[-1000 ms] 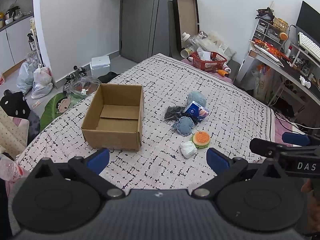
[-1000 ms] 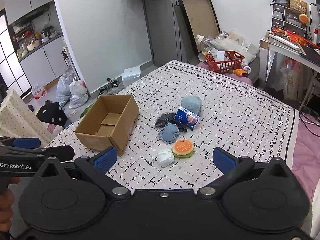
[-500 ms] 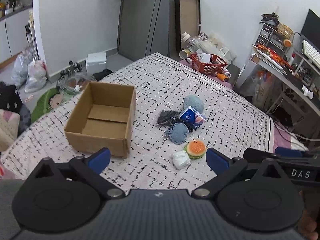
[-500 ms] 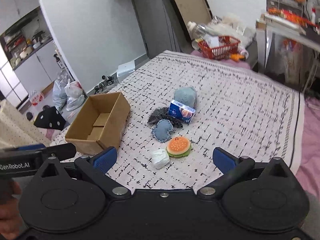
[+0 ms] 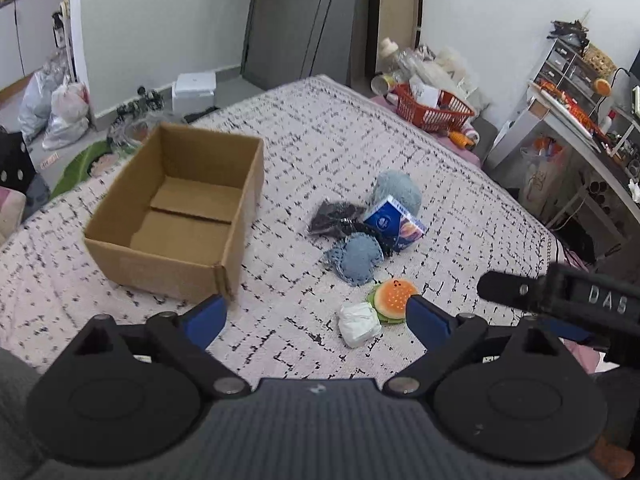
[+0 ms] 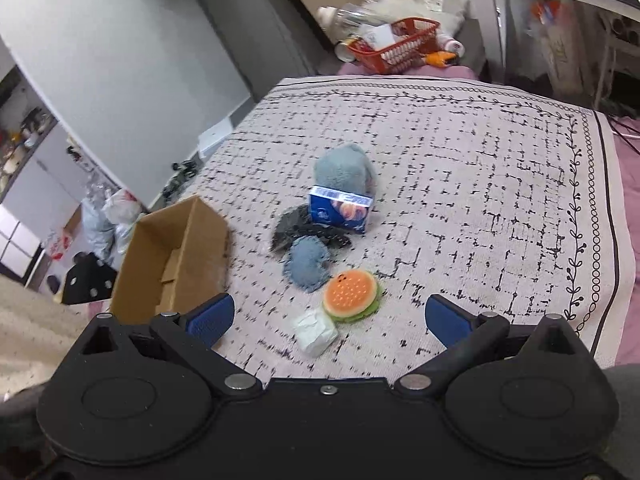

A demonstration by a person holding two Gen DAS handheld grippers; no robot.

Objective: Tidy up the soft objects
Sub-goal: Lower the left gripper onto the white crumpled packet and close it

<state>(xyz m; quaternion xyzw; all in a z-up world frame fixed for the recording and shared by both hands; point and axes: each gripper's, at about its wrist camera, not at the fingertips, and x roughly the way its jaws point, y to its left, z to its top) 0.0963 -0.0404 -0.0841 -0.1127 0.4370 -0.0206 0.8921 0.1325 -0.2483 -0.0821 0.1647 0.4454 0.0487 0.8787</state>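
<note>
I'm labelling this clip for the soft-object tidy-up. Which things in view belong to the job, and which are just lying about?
Job: cardboard box, burger plush, white soft packet, denim heart pad, blue fuzzy plush, black fabric piece, tissue pack.

Lying about: red basket, white bags, desk.

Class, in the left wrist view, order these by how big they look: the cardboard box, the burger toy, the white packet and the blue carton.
1. Cardboard box, largest by far.
2. Blue carton.
3. Burger toy and white packet look about alike, so I won't rank them.
</note>
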